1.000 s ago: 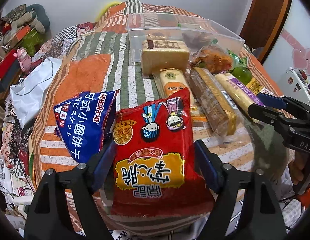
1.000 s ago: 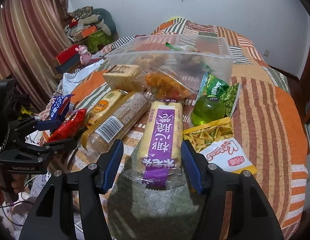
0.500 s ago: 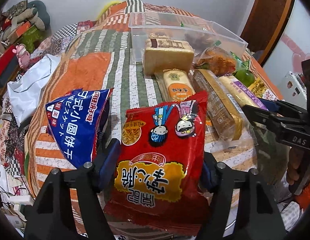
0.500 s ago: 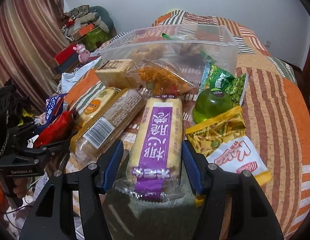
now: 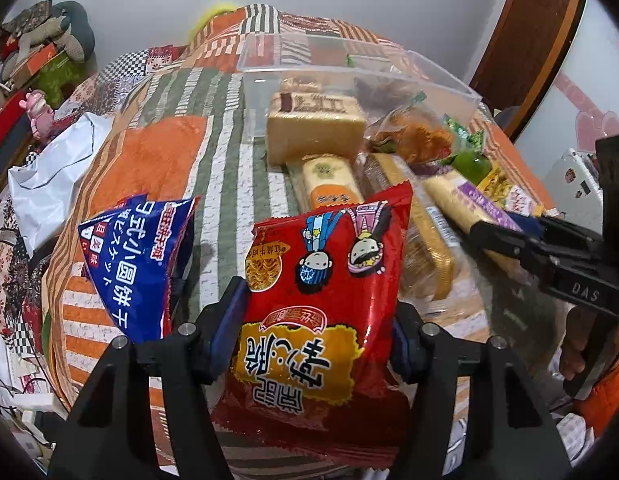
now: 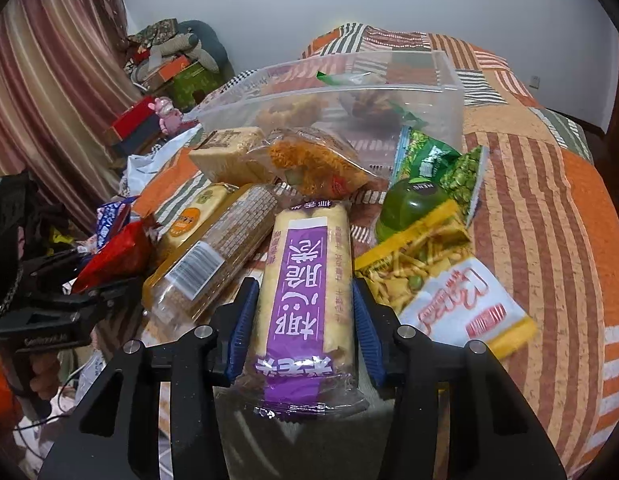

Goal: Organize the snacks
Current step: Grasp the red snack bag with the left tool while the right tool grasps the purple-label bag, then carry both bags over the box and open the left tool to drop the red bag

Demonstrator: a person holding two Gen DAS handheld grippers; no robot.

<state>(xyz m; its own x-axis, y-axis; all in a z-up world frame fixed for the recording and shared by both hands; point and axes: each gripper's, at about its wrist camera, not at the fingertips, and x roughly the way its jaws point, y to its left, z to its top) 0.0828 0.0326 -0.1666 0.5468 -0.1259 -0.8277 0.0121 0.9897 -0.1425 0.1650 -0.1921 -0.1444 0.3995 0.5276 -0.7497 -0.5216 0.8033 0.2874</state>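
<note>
A red noodle-snack bag (image 5: 329,272) stands tilted up between the blue pads of my left gripper (image 5: 315,328). Its jaws are closing and press the bag's sides. Beside it on the left lies a blue biscuit bag (image 5: 129,256). My right gripper (image 6: 305,328) is closing on a long cracker pack with a purple label (image 6: 305,264), both pads against its sides. A clear plastic bin (image 6: 429,92) with a few snacks inside stands behind the pile. The bin (image 5: 349,60) also shows in the left wrist view, where the right gripper (image 5: 529,240) enters from the right.
On the striped quilt lie a cake block (image 5: 313,128), a brown cracker pack (image 6: 213,256), a green jelly cup (image 6: 413,208), a yellow snack bag (image 6: 421,264) and a green pea bag (image 6: 441,164). A white plastic bag (image 5: 49,172) hangs off the bed's left side.
The left jaws have narrowed onto the red bag, which now stands higher and more upright. The right jaws have closed in against the purple-labelled pack.
</note>
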